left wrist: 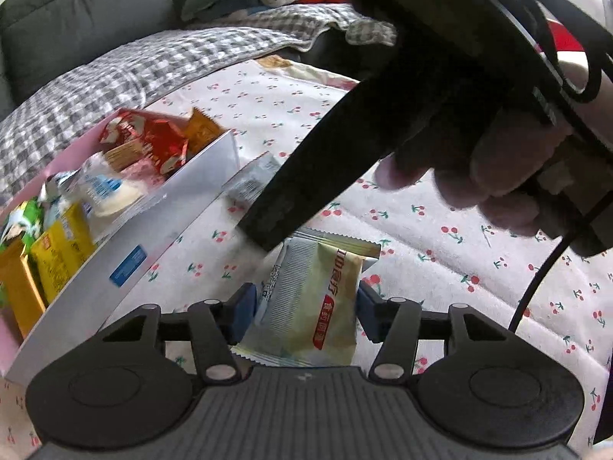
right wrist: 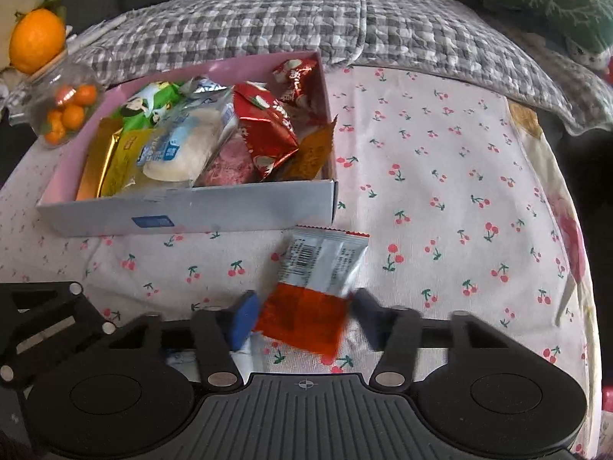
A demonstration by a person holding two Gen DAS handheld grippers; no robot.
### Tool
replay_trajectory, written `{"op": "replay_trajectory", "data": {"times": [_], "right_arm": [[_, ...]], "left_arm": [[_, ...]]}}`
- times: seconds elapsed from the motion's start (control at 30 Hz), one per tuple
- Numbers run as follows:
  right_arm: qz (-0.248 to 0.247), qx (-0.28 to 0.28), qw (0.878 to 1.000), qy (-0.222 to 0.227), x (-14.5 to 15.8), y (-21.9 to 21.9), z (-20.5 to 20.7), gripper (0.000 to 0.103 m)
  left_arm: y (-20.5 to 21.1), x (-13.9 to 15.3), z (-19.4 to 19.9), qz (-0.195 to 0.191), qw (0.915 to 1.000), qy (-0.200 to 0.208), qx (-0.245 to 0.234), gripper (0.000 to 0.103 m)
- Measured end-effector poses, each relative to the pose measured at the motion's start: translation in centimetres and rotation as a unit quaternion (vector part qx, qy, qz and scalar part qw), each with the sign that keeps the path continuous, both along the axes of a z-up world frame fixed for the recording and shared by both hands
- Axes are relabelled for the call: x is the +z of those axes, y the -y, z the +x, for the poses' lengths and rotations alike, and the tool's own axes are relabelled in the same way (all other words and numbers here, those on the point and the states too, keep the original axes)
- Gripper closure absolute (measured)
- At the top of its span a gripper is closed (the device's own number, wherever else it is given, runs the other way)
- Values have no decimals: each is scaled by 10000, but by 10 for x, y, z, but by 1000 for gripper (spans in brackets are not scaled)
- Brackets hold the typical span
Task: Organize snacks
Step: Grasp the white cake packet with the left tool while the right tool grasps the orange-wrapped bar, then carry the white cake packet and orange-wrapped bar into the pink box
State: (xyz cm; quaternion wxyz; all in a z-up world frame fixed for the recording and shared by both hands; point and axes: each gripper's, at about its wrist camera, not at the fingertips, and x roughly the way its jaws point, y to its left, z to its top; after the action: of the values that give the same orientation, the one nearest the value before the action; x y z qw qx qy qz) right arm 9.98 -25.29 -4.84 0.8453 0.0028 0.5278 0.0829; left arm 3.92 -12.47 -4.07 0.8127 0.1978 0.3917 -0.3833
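A pink box [right wrist: 187,211] full of snack packets stands on the cherry-print cloth; it also shows at the left of the left wrist view [left wrist: 126,264]. My left gripper [left wrist: 304,310] is open, its blue pads either side of a pale yellow-green snack packet [left wrist: 314,299] lying on the cloth. My right gripper [right wrist: 302,312] is open, its pads flanking a red and silver snack packet [right wrist: 318,280] lying just in front of the box. The right gripper's black body [left wrist: 383,115] and the hand holding it fill the upper right of the left wrist view.
A glass jar of small oranges [right wrist: 63,109] with a large orange [right wrist: 36,40] on top stands left of the box. A grey checked blanket [right wrist: 268,19] and a green cushion [right wrist: 551,4] lie behind. Another silver packet [left wrist: 251,180] lies beside the box.
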Motion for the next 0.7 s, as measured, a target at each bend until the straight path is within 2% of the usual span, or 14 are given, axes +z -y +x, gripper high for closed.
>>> {"op": "replay_trajectory", "data": {"times": [0.23,0.43,0.6,0.67,0.7], "right_arm": [[94,-158,9998,-23,1,15,-3,58],[141,-106,9998,-5,4,20,-11,57],[49,32,10000,-8,4,16,-15,51],[-56,96,9999,4,3,13,-16,50],[-85,110,9999,14,3,12,-17,50]], "left_arm": [[-19,9,-1,86,9979,-56,636,52],[-42,16,0,236,9893,-52,1436,52],[-44,15,4,196,9886,-88,1487,46],[-40,14,8,226,9888,-50,1472,38],[-39,14,9,241,9889,-43,1467,38]]}}
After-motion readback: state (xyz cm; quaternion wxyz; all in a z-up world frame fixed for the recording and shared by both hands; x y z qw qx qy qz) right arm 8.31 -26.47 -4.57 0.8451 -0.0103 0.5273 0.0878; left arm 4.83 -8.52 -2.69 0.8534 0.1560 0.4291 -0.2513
